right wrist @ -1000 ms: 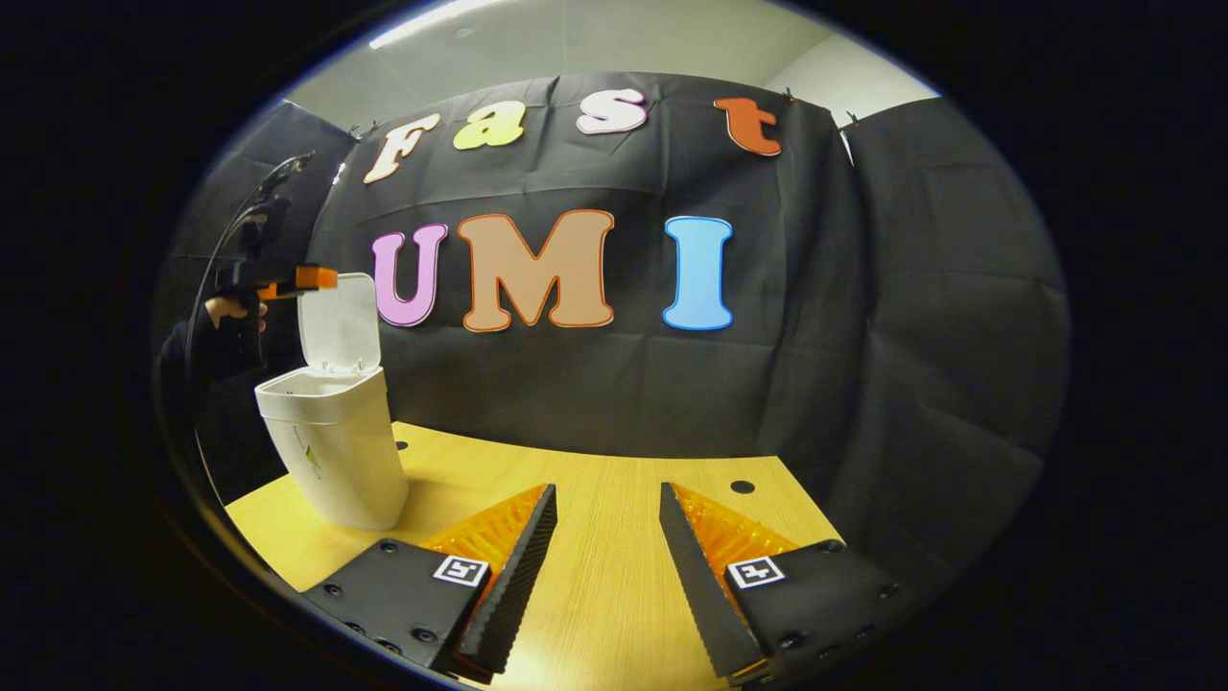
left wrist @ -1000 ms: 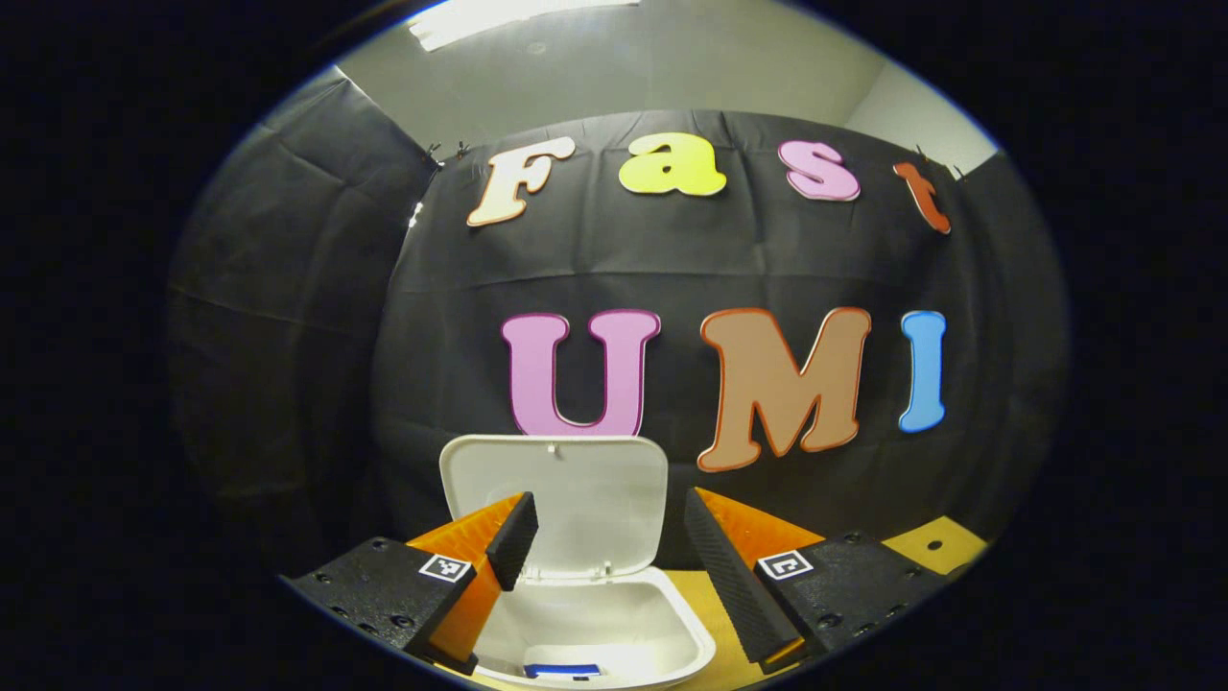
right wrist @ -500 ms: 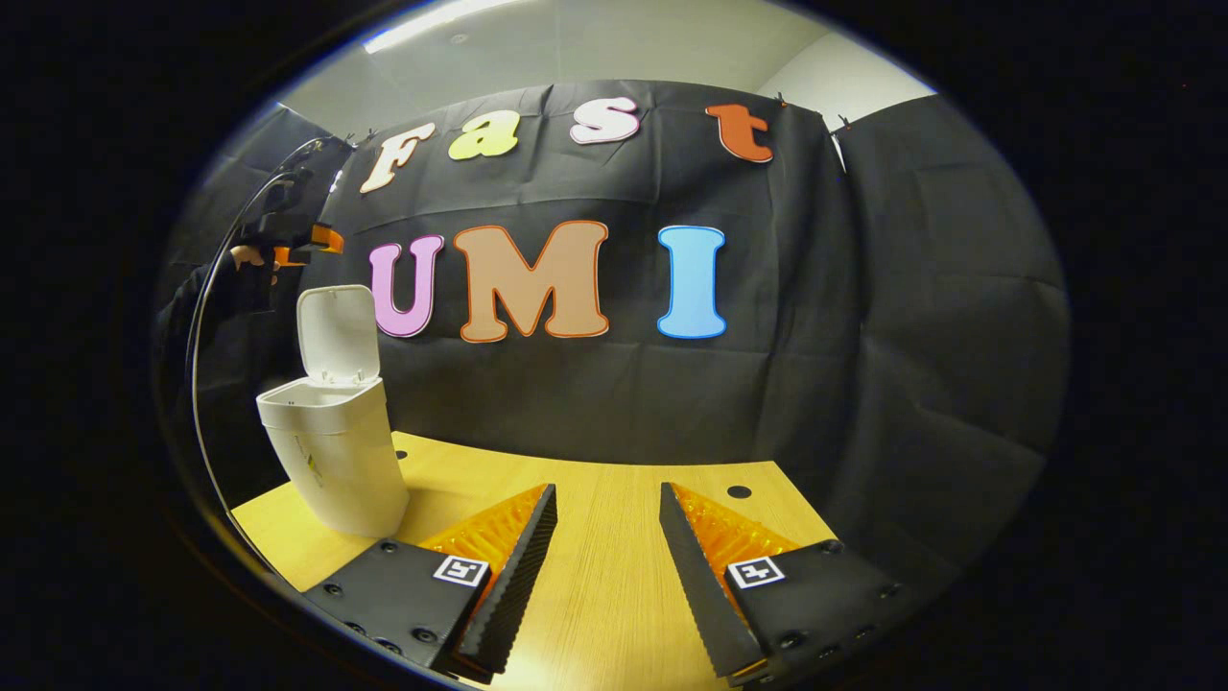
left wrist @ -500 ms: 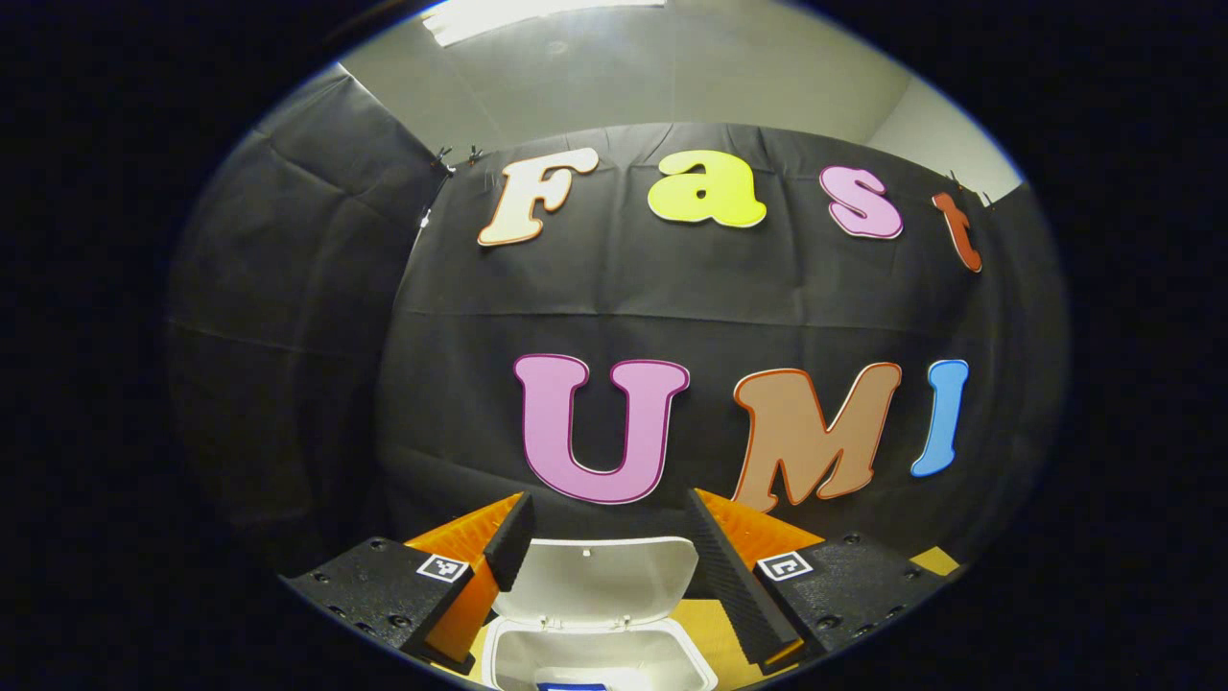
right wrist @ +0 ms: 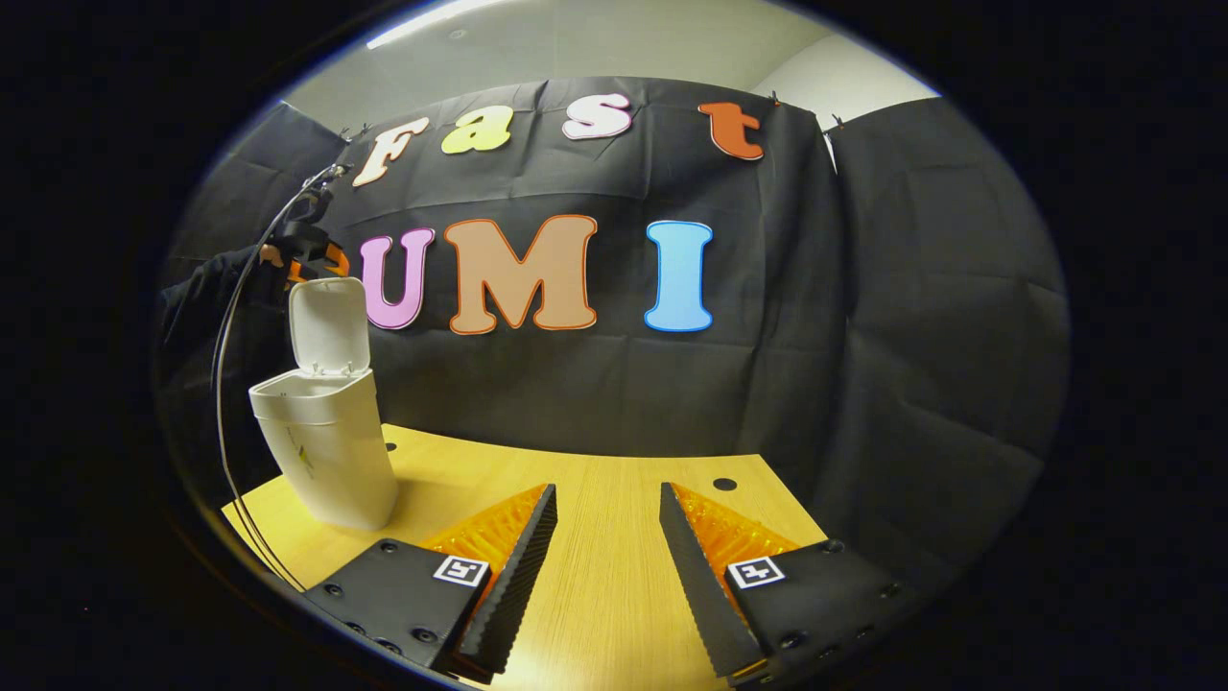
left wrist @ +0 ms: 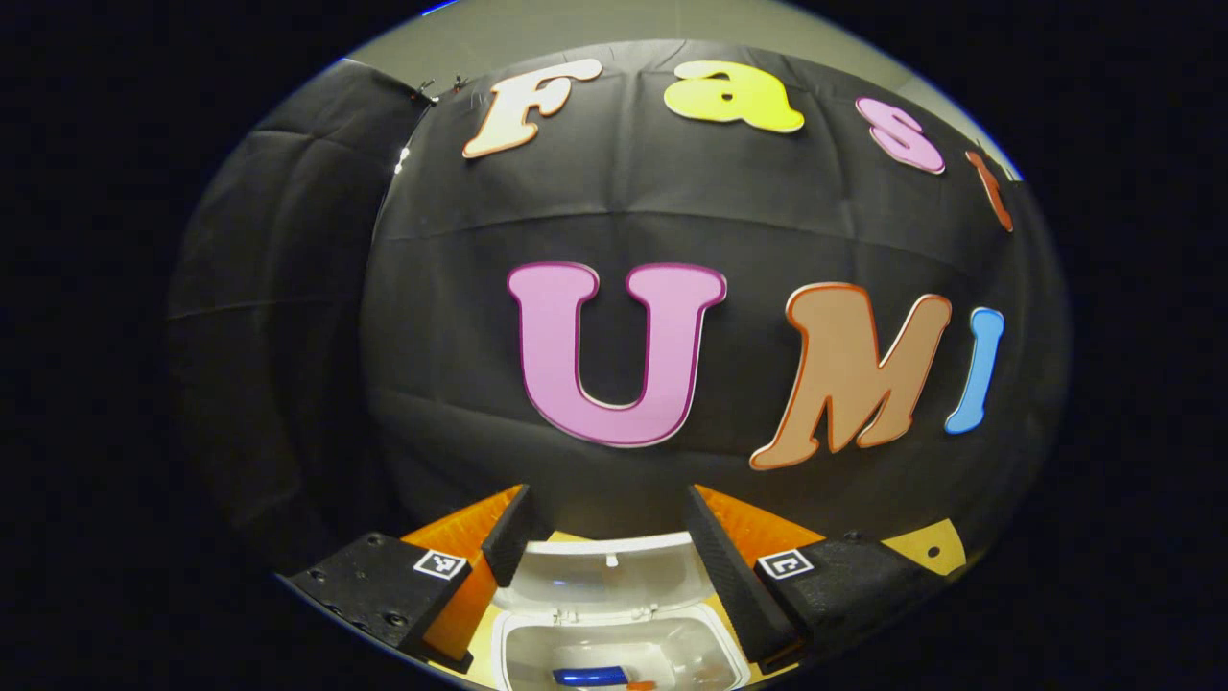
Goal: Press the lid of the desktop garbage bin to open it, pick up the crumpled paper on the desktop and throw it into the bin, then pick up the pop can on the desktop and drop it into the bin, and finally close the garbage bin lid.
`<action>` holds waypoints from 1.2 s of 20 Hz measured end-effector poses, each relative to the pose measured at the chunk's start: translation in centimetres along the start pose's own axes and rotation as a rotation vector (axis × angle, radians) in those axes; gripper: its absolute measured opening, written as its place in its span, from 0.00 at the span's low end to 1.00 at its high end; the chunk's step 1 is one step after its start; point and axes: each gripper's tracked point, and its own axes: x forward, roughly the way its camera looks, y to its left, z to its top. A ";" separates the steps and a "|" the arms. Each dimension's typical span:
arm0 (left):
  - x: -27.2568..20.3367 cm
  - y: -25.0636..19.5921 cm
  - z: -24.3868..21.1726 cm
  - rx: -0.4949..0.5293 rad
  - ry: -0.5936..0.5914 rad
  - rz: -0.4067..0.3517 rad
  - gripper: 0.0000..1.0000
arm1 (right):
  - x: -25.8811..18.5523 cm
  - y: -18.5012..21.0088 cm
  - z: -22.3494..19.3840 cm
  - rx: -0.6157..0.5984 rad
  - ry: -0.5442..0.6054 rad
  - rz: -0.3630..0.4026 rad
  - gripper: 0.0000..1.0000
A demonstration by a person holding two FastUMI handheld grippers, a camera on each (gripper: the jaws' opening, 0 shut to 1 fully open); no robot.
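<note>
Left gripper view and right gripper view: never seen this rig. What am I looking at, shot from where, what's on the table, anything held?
No robot arm here: a person carries a hand-held gripper in each hand, each with a fisheye camera looking along its two fingers.

In the left gripper view, the left hand-held gripper hovers open above the white bin, whose lid is up. A blue can lies inside.

In the right gripper view, the right hand-held gripper is open and empty over the wooden table. Farther off, the same bin stands on the table, with the other gripper above it.

Neither gripper holds anything.
</note>
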 end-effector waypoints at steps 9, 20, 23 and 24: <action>-4.4 -1.1 -1.6 -0.006 -0.007 -0.026 0.96 | 0.4 1.0 0.2 -0.009 -0.007 0.044 0.75; -10.3 -2.3 -6.8 -0.038 -0.002 -0.039 0.95 | 0.5 2.2 0.4 -0.010 -0.004 0.086 0.75; -11.4 -2.4 -8.9 -0.033 0.016 -0.033 0.95 | 0.5 2.6 0.4 -0.009 0.000 0.093 0.80; -11.8 -2.4 -9.9 -0.024 0.025 -0.030 0.95 | 0.5 2.7 0.4 -0.012 0.001 0.097 0.80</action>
